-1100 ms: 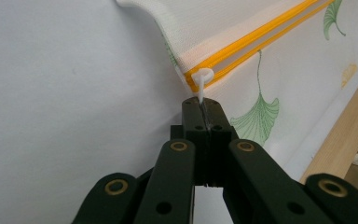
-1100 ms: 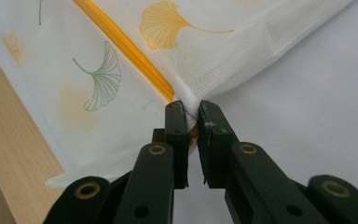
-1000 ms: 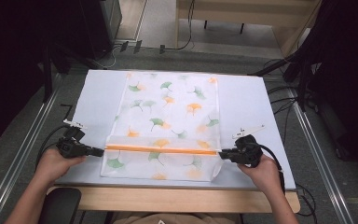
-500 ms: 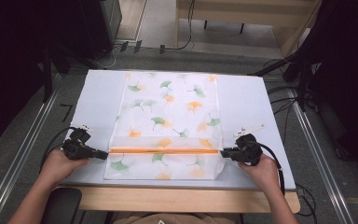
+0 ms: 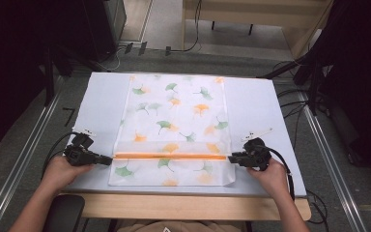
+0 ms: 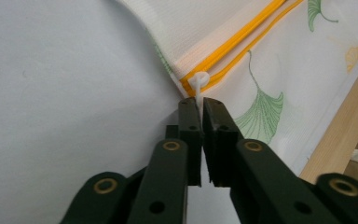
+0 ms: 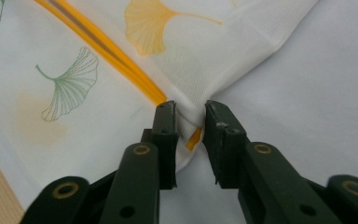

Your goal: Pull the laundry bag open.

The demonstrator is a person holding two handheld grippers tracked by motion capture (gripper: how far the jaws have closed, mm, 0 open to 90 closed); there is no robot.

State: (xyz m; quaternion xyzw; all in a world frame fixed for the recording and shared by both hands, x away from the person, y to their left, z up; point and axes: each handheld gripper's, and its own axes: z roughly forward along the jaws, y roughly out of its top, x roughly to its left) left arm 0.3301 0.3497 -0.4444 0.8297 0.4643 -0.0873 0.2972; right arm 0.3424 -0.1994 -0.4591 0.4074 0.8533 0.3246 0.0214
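A white mesh bag (image 5: 178, 121) printed with green and orange ginkgo leaves lies flat on the pale table (image 5: 101, 106). Its orange zipper (image 5: 171, 155) runs across near the front. At the zipper's left end my left gripper (image 5: 107, 159) pinches the white zipper pull (image 6: 198, 84). Its jaws (image 6: 200, 103) have just been opening a little, with the tab still between the tips. At the zipper's right end my right gripper (image 5: 232, 158) has just been opening. Its jaws (image 7: 189, 109) stand apart with the bag's corner (image 7: 189, 122) loose between them.
The table's wooden front edge (image 5: 174, 205) runs just behind both hands. Metal rails (image 5: 24, 159) flank the table, and cables (image 5: 294, 106) trail off its right side. Bare table surface lies to either side of the bag.
The bag's near part has settled flatter on the table with the zipper line straight. Both hands have stayed about where they were.
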